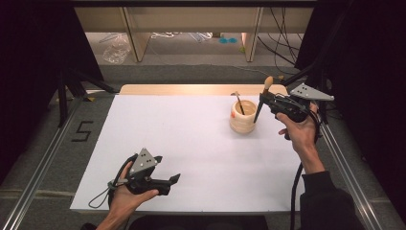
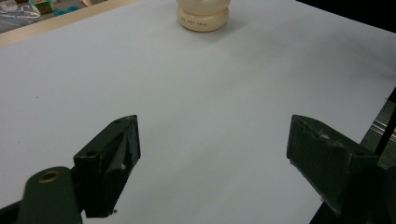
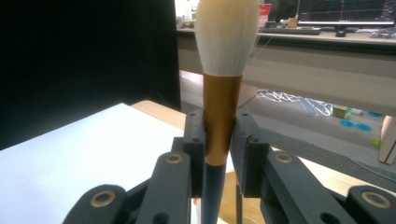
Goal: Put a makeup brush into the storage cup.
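My right gripper [image 1: 263,98] is shut on a makeup brush [image 1: 263,96] with a dark handle, a gold ferrule [image 3: 221,116] and a pale bristle head [image 3: 227,32] pointing up. The brush hangs upright just right of a cream wooden cup [image 1: 243,116], its lower end near the cup's rim. A thinner brush [image 1: 238,102] leans inside the cup. My left gripper [image 1: 175,178] rests open near the table's front left, nothing between its fingers. In the left gripper view the cup's base [image 2: 203,17] stands far ahead of the left gripper [image 2: 212,154].
A white sheet [image 1: 182,143] covers the table, with a wooden strip [image 1: 191,89] along its far edge. Metal rails [image 1: 43,158] run along both sides. Beyond the table stand shelf legs [image 1: 136,38] and loose cables [image 1: 282,43] on the floor.
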Demonstrator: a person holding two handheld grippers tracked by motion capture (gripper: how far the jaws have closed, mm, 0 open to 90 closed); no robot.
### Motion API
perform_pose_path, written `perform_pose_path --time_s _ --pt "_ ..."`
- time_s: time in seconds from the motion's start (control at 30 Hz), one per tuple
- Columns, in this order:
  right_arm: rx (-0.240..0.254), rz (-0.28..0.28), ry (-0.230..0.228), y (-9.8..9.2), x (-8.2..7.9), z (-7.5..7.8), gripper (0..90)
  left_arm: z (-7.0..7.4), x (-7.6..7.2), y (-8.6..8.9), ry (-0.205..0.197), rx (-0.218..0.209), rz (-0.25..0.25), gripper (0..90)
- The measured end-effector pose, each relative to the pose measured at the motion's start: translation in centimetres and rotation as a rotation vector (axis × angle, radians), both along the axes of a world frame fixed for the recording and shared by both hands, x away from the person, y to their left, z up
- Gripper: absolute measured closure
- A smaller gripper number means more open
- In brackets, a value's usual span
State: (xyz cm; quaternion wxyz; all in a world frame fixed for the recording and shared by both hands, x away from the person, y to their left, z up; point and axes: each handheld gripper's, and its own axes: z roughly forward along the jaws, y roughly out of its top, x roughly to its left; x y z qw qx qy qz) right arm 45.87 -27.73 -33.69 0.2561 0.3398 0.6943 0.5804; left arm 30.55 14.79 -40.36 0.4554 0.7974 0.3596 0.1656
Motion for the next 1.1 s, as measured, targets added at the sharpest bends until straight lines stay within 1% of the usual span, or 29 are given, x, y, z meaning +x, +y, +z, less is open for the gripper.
perform_pose_path --time_s 0.03,0.1,0.13,0.17,0.2,0.33,0.37,0.43,0.47,0.57,0.6,0.63,0.67,0.7,0.73,0.77,0.83,0.93,0.97,1.0,1.07,1.1 --pt "-0.006 -0.001 0.001 0.0 0.2 0.0 78.0 0.0 0.0 0.0 0.0 0.0 0.0 17.0" --pt "0.0 -0.004 0.001 0.0 0.5 0.0 78.0 0.0 0.0 0.0 -0.001 0.002 0.0 17.0" --pt "-0.001 -0.007 0.005 -0.1 0.5 0.0 78.0 0.0 0.0 0.0 -0.002 0.002 0.002 17.0" --pt "0.006 -0.01 -0.001 0.0 0.7 0.1 78.0 0.1 0.0 0.0 -0.002 0.006 0.005 17.0" --pt "0.0 -0.012 0.003 -0.1 0.8 0.3 78.0 0.1 0.0 0.1 -0.005 0.009 0.002 17.0" --pt "0.013 -0.023 -0.01 0.0 1.4 0.6 77.9 0.1 0.0 0.1 -0.004 0.006 0.004 17.0" --pt "0.01 -0.022 -0.001 0.0 1.5 0.7 78.0 0.1 0.0 0.1 -0.005 0.007 0.004 17.0" --pt "-0.001 -0.031 -0.013 0.1 1.8 0.7 78.0 0.1 0.0 0.1 -0.005 0.005 0.004 16.9" --pt "0.009 -0.029 -0.013 0.2 1.9 0.7 78.0 0.1 0.0 0.1 -0.005 0.008 0.005 16.9" --pt "-0.005 -0.034 -0.017 0.2 2.1 0.8 78.0 0.1 0.0 0.0 -0.004 0.01 0.004 16.9" --pt "0.004 -0.041 -0.018 0.3 2.3 0.8 78.0 0.1 -0.1 0.0 -0.004 0.008 0.004 16.9" --pt "0.002 -0.044 -0.022 0.3 2.5 0.8 78.0 0.1 -0.1 0.0 -0.004 0.007 0.004 16.9" --pt "0.002 -0.05 -0.012 0.3 2.6 0.8 78.0 0.1 -0.1 0.0 -0.004 0.006 0.003 16.9" --pt "-0.002 -0.049 -0.012 0.3 2.7 0.8 78.0 0.1 -0.1 0.0 -0.004 0.005 0.002 16.9" --pt "0.001 -0.053 -0.017 0.3 2.9 0.7 78.0 0.1 -0.1 0.0 -0.004 0.004 0.003 16.9" --pt "0.0 -0.057 -0.012 0.3 3.0 0.7 78.0 0.1 -0.1 0.0 -0.002 0.004 0.008 16.9" --pt "-0.002 -0.065 -0.02 0.3 3.3 0.6 78.0 0.1 -0.1 0.0 -0.005 0.007 0.003 16.9" --pt "-0.002 -0.07 -0.02 0.4 3.6 0.5 78.0 0.1 -0.1 0.0 -0.004 0.005 0.004 16.9" --pt "-0.005 -0.066 -0.012 0.4 3.7 0.4 78.0 0.1 -0.1 0.0 -0.004 0.005 0.003 16.9" --pt "0.0 -0.07 -0.019 0.5 3.8 0.4 78.0 0.1 -0.1 0.0 -0.004 0.005 0.003 16.9" --pt "-0.005 -0.072 -0.015 0.6 4.0 0.3 78.0 0.1 -0.1 0.0 -0.003 0.006 0.002 16.9" --pt "-0.005 -0.077 -0.02 0.7 4.1 0.2 78.0 0.1 -0.1 0.0 -0.003 0.006 0.003 16.9"
